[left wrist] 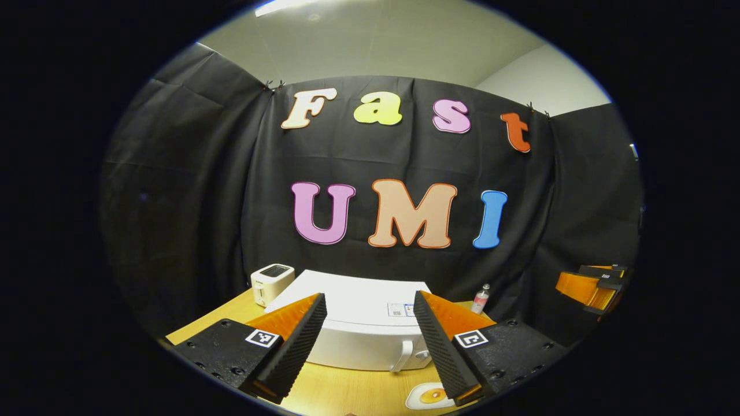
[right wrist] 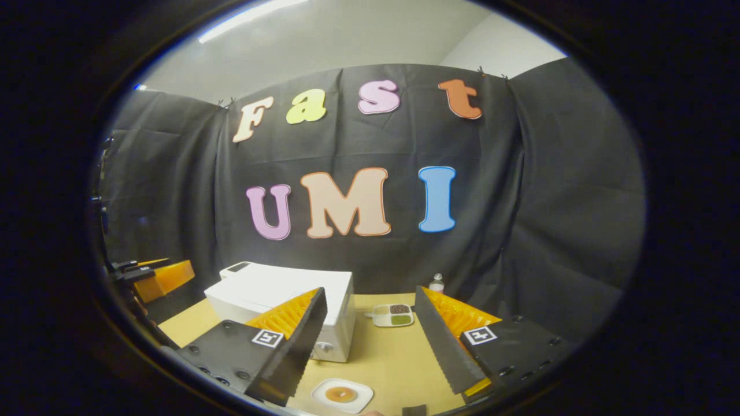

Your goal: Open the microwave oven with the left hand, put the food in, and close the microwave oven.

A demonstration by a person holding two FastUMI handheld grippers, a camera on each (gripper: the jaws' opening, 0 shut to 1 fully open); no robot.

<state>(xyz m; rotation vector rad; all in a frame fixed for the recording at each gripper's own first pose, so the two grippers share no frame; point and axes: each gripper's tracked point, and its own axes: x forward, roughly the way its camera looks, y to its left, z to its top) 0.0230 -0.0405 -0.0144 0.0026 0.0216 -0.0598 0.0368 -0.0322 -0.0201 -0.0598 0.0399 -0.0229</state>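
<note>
The task stood at its first step: the left gripper, fingers spread and empty, faced the closed microwave. Its door handle lay between and beyond the fingers, awaiting a hook-and-pull. The right gripper, also spread, hung above the food plate.

White microwave shut on table, egg-topped plate lying just before it

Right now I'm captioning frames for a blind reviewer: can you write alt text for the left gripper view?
The left gripper hangs open above a closed white microwave oven on a wooden table. A white toaster stands behind it, a small bottle to its right, and a fried egg on a white plate lies in front.
</note>
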